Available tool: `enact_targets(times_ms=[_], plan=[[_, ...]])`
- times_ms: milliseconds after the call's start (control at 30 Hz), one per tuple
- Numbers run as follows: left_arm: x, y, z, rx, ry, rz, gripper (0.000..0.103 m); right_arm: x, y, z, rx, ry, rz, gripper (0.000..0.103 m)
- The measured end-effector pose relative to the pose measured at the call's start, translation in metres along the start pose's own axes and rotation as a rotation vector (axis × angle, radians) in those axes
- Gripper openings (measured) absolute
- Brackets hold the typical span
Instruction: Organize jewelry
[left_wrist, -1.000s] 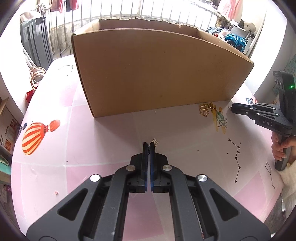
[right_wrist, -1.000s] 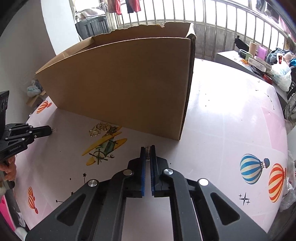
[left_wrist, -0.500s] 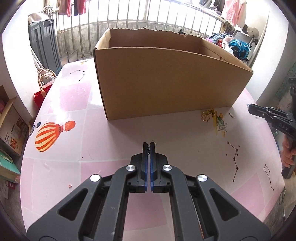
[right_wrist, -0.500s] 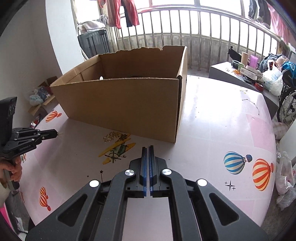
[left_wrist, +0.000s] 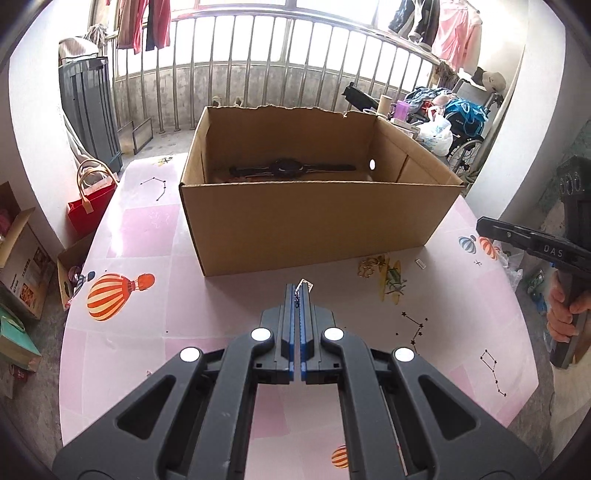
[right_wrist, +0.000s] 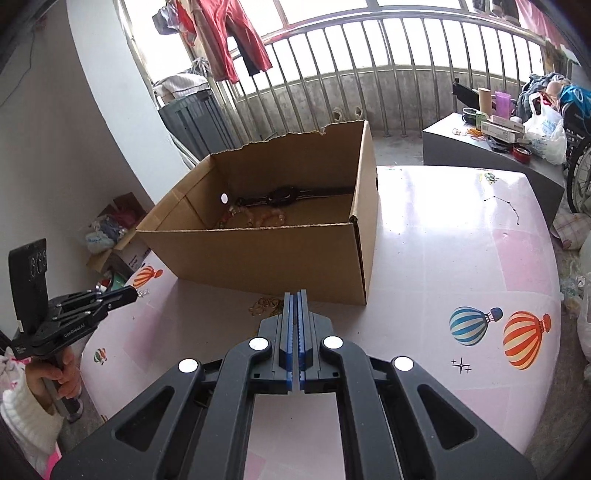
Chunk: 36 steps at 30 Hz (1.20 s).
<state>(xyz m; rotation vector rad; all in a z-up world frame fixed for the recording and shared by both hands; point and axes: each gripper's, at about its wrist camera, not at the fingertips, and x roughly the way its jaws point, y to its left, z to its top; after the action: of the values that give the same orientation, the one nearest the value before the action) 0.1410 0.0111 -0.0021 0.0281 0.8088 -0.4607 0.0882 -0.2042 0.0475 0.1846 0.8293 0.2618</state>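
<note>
A small chain-like piece with a white tag (left_wrist: 305, 285) is pinched at the fingertips of the left hand-held gripper (left_wrist: 298, 295), whose jaws are pressed together on it; in the right wrist view the same piece shows as a tiny glint at that gripper's tip (right_wrist: 142, 293). The right hand-held gripper (right_wrist: 295, 301) is likewise pressed together, and whether anything is caught between its pads cannot be told. A gold chain (left_wrist: 369, 266) lies on the tabletop (left_wrist: 147, 229) just before the near wall of the cardboard box (left_wrist: 314, 225), beside a printed aeroplane; a small white tag (left_wrist: 420, 263) lies near it. Inside the box a dark watch (left_wrist: 286, 168) rests along the far wall, with a string of pale orange beads (right_wrist: 258, 219) beside it.

Change from one second ago: both views then showed only the box's outer wall from low over the tabletop; both now look over the rim onto the box floor. Both hand-held grippers have therefore risen while remaining closed. This suggests the pick-up is complete and the carry toward the box is under way, with the release into the box not yet done. The gold chain remains to be collected.
</note>
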Motion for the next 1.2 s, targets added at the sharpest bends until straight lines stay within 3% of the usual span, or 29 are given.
enact_targets(times_ms=[133, 300, 400, 467, 567, 633, 733, 767, 967, 1200], plan=[[-0.001, -0.006, 0.004, 0.003, -0.002, -0.01, 0.001, 0.034, -0.002, -0.006, -0.102, 0.061, -0.05, 0.005], [0.006, -0.013, 0.0, 0.016, 0.009, -0.016, 0.001, 0.083, -0.011, -0.018, -0.156, 0.145, -0.122, 0.027], [0.009, -0.014, -0.001, 0.033, 0.012, -0.014, 0.001, 0.088, -0.004, -0.026, -0.239, 0.102, -0.194, 0.031], [0.012, -0.014, -0.002, 0.04, 0.014, -0.011, 0.001, 0.086, -0.011, -0.027, -0.137, 0.092, -0.172, 0.023], [0.016, -0.011, -0.001, 0.038, 0.02, -0.013, 0.001, 0.089, 0.004, -0.031, -0.225, 0.112, -0.219, 0.005], [0.018, -0.01, -0.001, 0.032, 0.021, -0.013, 0.001, 0.09, 0.007, -0.029, -0.232, 0.135, -0.23, 0.005], [0.019, -0.01, -0.001, 0.027, 0.023, -0.019, 0.001, 0.087, -0.015, -0.021, -0.091, 0.162, -0.124, 0.005], [0.018, -0.01, -0.001, 0.029, 0.024, -0.022, 0.001, 0.082, -0.02, -0.021, -0.066, 0.146, -0.114, 0.0], [0.014, -0.012, 0.005, 0.052, 0.026, -0.034, 0.001, 0.048, -0.028, -0.013, -0.033, 0.094, -0.058, 0.0], [0.013, -0.011, 0.01, 0.053, 0.022, -0.063, 0.001, 0.06, -0.011, -0.017, -0.249, 0.158, -0.06, 0.002]])
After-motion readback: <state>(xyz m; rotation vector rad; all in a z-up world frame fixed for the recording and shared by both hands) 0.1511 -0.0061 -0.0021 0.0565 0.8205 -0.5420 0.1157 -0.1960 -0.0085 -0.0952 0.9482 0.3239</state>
